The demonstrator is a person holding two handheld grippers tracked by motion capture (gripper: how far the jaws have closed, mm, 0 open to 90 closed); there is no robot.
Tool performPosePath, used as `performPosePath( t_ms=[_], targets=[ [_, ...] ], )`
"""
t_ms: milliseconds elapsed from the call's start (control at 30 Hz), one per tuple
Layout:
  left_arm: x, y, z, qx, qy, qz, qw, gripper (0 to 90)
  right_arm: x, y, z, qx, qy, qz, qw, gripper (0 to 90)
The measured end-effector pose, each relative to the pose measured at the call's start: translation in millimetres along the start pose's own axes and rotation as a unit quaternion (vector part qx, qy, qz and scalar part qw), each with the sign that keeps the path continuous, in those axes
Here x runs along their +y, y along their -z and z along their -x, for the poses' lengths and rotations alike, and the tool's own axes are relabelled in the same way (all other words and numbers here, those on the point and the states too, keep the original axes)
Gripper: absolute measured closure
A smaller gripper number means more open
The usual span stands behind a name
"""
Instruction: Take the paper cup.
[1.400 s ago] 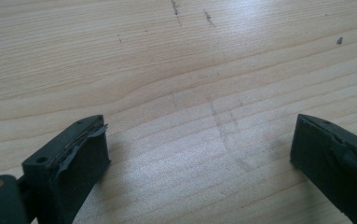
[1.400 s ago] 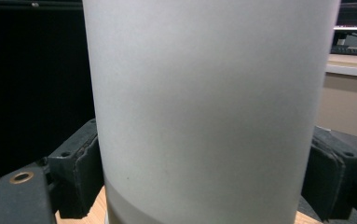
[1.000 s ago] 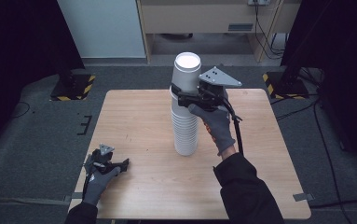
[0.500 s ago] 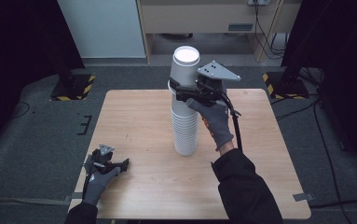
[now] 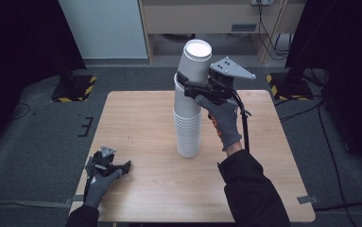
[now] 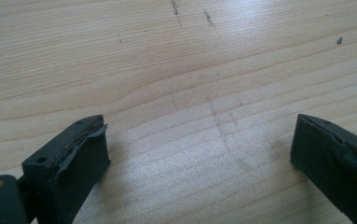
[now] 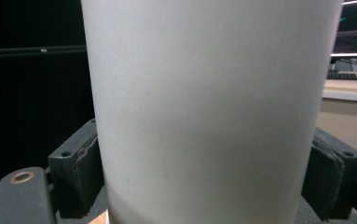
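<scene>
A tall stack of white paper cups (image 5: 187, 127) stands near the middle of the wooden table (image 5: 141, 118). My right gripper (image 5: 188, 86) is shut on the top white cup (image 5: 195, 61), which rides high, partly drawn out of the stack. The right gripper view has that cup (image 7: 209, 107) pressed between both pads (image 7: 80, 172). At the table's front left corner my left gripper (image 5: 122, 166) lies low and open. In its own view the left gripper (image 6: 199, 154) has bare wood between its jaws.
The table surface (image 6: 176, 70) shows faint scratches. Beyond the far edge stand a pale cabinet (image 5: 103, 28) and a wooden shelf unit (image 5: 207, 19). Yellow-black striped stand feet (image 5: 77, 90) rest on the dark floor at both sides.
My right gripper has risen with the top cup, drawing it higher out of the stack. The left gripper has stayed where it was.
</scene>
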State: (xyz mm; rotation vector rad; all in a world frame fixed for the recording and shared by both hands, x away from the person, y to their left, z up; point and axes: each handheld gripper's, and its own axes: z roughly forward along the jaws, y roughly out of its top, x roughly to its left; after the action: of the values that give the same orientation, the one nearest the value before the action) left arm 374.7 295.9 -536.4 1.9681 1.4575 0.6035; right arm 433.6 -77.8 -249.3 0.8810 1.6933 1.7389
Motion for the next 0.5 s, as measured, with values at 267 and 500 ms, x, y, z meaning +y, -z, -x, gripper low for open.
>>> performPosePath(
  t_ms=[267,500],
  targets=[
    [0.1,-0.1,0.0,0.0,0.0,0.0,1.0,3.2,7.3,12.1,4.9,-0.006,-0.003,0.011,0.9999,14.9],
    [0.1,-0.1,0.0,0.0,0.0,0.0,1.0,3.1,12.5,28.5,7.1,-0.011,-0.002,0.019,0.9998,14.9]
  ],
)
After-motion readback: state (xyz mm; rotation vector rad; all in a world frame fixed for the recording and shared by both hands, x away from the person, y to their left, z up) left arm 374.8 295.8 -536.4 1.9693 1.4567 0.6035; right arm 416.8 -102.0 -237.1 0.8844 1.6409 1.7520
